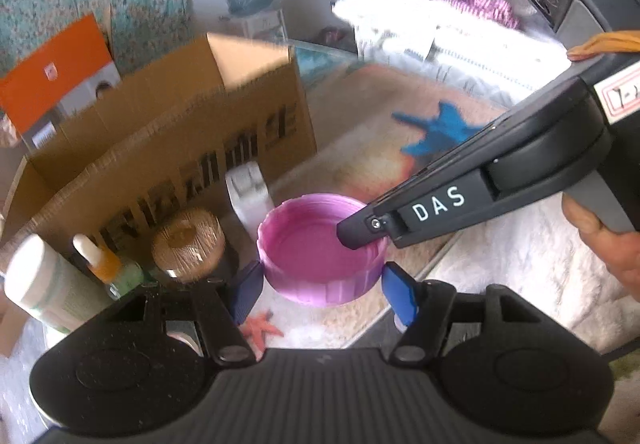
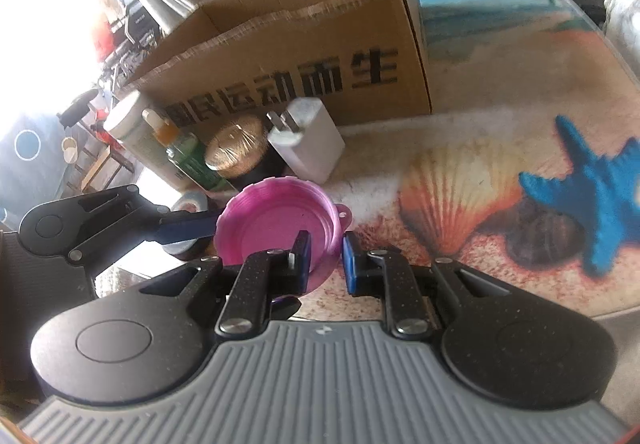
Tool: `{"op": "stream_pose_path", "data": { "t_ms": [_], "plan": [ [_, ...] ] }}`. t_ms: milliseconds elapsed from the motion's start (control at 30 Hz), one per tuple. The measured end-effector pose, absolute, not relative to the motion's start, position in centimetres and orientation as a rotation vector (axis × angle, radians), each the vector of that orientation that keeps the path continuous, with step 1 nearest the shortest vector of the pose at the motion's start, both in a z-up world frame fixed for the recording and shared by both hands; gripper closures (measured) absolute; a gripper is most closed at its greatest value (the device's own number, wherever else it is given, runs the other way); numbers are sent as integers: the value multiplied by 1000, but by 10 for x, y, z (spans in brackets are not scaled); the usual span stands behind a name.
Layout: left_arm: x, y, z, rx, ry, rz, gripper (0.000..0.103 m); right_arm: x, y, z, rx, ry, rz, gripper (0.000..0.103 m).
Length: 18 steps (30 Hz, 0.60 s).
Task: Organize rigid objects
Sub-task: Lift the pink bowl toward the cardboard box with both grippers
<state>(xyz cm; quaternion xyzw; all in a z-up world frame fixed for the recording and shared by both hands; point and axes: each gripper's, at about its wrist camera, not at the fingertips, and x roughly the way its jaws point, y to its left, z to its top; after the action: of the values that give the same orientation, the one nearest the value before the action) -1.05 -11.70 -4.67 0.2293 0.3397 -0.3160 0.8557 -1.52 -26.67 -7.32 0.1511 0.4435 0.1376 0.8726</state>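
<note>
A pink plastic lid lies open side up on the beach-print table, in front of a cardboard box. My left gripper has its blue pads on either side of the lid's outer wall, touching it. My right gripper straddles the lid's rim, one pad inside and one outside, with a small gap on the outer side. The right gripper also shows in the left wrist view, with its tip inside the lid.
By the box stand a white charger, a jar with a gold cap, a green bottle, an orange dropper bottle and a white tube. A tape roll lies under the left gripper. White cloth lies at the back right.
</note>
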Motion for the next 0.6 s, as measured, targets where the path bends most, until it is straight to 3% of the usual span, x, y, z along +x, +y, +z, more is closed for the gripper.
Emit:
{"op": "stream_pose_path", "data": {
  "t_ms": [367, 600],
  "plan": [
    [18, -105, 58, 429, 492, -558, 36, -3, -258, 44, 156, 665, 328, 87],
    [99, -83, 83, 395, 579, -471, 36, 88, -236, 90, 65, 657, 443, 87]
  ]
}}
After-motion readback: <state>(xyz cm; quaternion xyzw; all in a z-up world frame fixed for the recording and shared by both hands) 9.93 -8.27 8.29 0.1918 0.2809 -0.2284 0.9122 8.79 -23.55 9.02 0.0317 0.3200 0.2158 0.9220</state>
